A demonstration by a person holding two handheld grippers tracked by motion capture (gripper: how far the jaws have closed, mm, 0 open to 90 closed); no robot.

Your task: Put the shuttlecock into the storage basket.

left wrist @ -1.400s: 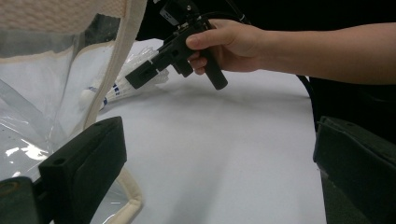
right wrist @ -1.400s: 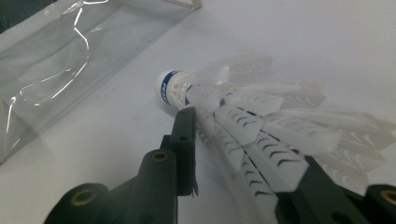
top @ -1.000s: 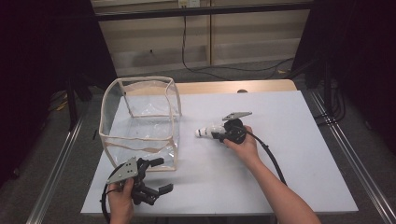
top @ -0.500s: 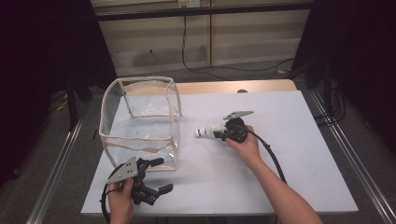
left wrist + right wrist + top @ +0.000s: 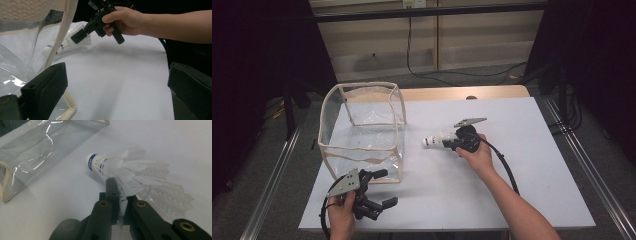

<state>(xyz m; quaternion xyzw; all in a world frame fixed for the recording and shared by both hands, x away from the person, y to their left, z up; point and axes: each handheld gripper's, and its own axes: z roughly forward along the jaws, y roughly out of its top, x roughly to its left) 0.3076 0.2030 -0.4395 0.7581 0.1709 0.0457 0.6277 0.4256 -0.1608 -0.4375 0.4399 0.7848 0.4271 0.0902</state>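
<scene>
At a white table (image 5: 532,165), the right claw (image 5: 120,202) is clamped on a white shuttlecock (image 5: 130,175), its jaws having just closed on the edge of the feather skirt. The right gripper view shows a feather pinched between the two black jaws, with the cork nose, ringed by a blue band, pointing away from the claw toward a clear bag (image 5: 37,152). From the high view, the shuttlecock (image 5: 436,139) lies near the middle of the table, just beside the bag (image 5: 362,130), nose toward it, while the right claw (image 5: 447,143) holds it from the skirt side.

The bag, clear plastic with cream trim, stands open-topped on the left half of the table. The left claw (image 5: 382,187) sits at the near left edge, in front of the bag, its jaws apart with nothing between them. The left gripper view shows those jaws spread wide, the bag's trimmed edge (image 5: 62,32) close beside one jaw, and the person's right hand (image 5: 125,20) gripping its tool farther off.
</scene>
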